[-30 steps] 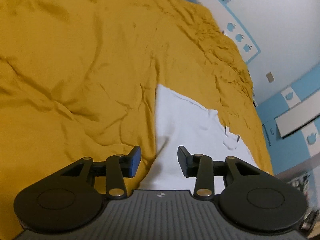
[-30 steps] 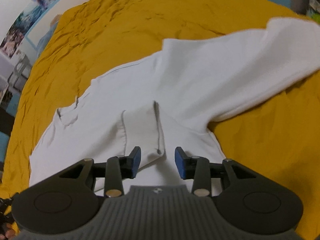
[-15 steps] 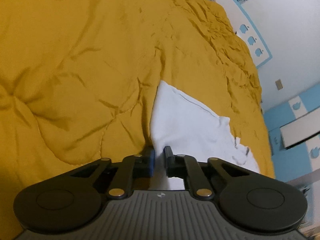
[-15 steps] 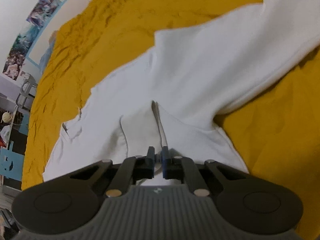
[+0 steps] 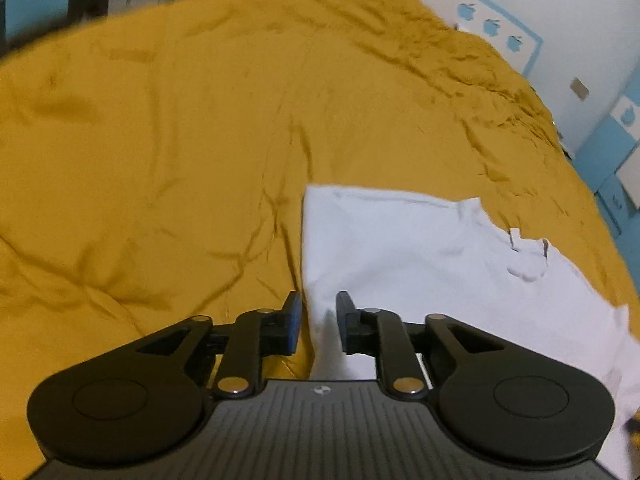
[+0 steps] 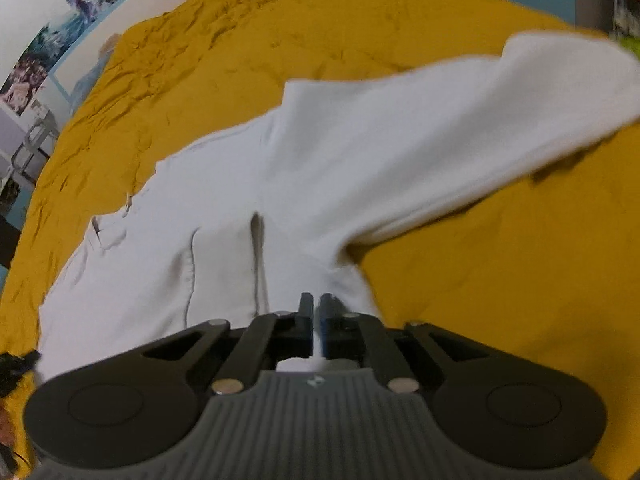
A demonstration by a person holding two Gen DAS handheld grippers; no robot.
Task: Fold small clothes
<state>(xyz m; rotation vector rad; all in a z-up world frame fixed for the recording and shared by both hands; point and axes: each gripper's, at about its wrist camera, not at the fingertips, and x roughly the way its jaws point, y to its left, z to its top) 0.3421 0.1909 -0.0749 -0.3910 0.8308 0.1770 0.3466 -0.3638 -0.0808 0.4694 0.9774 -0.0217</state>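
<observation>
The white garment [image 6: 320,184] lies spread on the yellow bedspread [image 6: 500,264]; the right gripper [image 6: 317,322] pinches its near edge; the left gripper [image 5: 318,322] is opening astride a loose ridge of cloth, so that side may slip free and skew the fold.

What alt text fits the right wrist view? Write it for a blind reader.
The right gripper is shut on the near edge of white trousers spread across a mustard-yellow bedspread, one leg lifted toward the upper right.

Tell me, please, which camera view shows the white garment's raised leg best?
The right wrist view: the raised leg sweeps from the crotch up toward the top right, lifted off the yellow bedspread. The left wrist view shows only the garment's flat waist end, not that leg.
</observation>
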